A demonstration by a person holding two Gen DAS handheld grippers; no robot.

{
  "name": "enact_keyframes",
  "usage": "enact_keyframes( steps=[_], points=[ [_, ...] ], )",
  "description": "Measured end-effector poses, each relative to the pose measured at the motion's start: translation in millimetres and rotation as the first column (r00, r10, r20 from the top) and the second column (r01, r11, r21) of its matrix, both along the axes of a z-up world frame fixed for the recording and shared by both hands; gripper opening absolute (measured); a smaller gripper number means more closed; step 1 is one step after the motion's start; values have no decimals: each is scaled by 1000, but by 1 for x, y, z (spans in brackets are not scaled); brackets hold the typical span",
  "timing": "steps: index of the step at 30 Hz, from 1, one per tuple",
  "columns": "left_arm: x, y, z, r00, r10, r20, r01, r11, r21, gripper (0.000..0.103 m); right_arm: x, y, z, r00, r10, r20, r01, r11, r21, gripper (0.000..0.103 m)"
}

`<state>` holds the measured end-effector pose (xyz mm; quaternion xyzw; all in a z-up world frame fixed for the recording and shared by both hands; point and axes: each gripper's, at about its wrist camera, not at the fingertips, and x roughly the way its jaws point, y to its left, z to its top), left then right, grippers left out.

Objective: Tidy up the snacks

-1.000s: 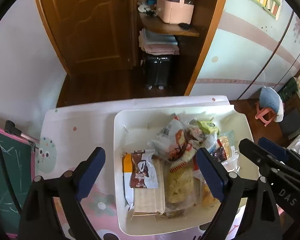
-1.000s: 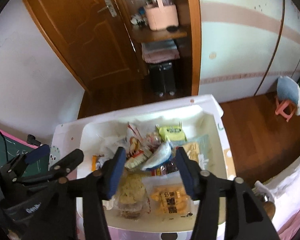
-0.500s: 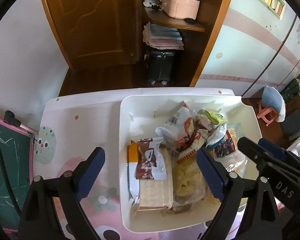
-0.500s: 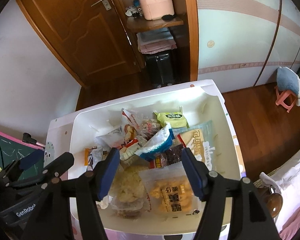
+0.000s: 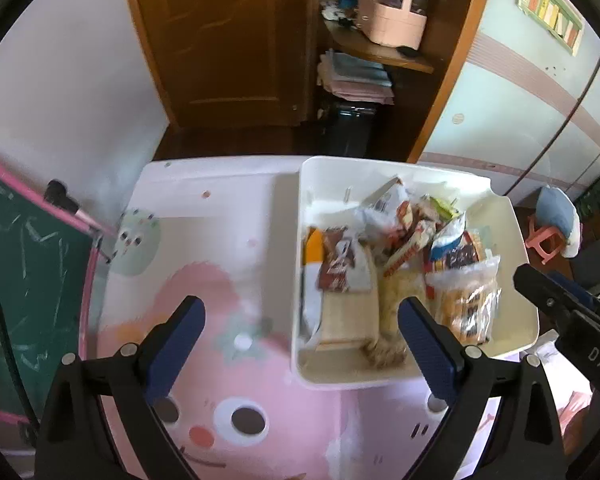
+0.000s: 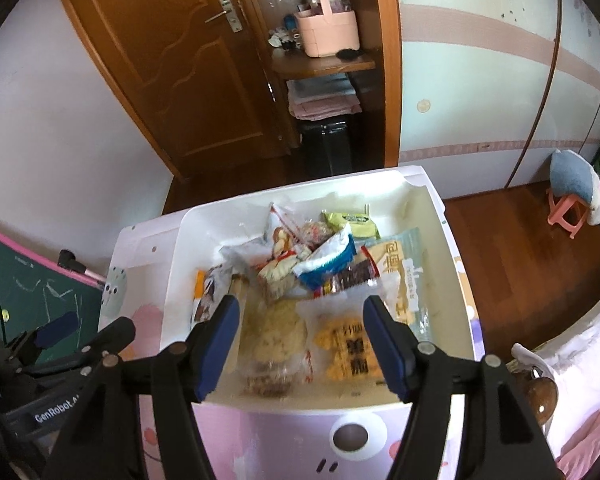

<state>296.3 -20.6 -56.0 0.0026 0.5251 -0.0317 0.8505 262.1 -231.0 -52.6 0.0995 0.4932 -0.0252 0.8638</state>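
A white bin (image 5: 512,220) (image 6: 432,216) stands on the table, full of several snack packets. A brown-and-white packet (image 5: 342,264) lies on a tan cracker pack (image 5: 348,316) at its left side. A yellow snack bag (image 6: 348,352), a blue-and-white packet (image 6: 328,260) and a green packet (image 6: 350,220) lie further right. My left gripper (image 5: 300,332) hovers over the bin's front left corner and the mat, its jaws opening wide and gripping nothing. My right gripper (image 6: 300,320) hangs open above the yellow bag and a clear cookie bag (image 6: 272,332), pressing on neither.
A pink cartoon mat (image 5: 220,280) covers the table left of the bin. A green chalkboard (image 5: 20,280) leans at the far left. Beyond the table are a wooden door (image 6: 172,60), a shelf with a pink basket (image 6: 328,32), and a pink stool (image 6: 568,212) on the floor.
My left gripper has slid left, so the bin now sits to the right in its view and more mat shows. My right gripper has drawn back toward the bin's near edge, jaws slightly wider.
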Motion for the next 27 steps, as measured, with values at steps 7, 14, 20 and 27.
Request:
enact_keyframes(
  steps=[7, 14, 20, 27],
  points=[
    [-55, 8, 22, 999, -5, 33, 4, 1000, 24, 97, -46, 9, 19, 999, 32, 15, -32, 999, 6, 65],
    [-109, 6, 47, 997, -18, 75, 16, 999, 29, 97, -95, 17, 35, 998, 61, 15, -61, 998, 0, 65],
    [-157, 6, 64, 997, -32, 69, 31, 999, 17, 97, -139, 22, 48, 996, 86, 0, -86, 996, -14, 65],
    [-209, 5, 77, 998, -33, 55, 32, 999, 22, 97, -185, 26, 67, 997, 78, 4, -78, 996, -33, 65]
  ],
)
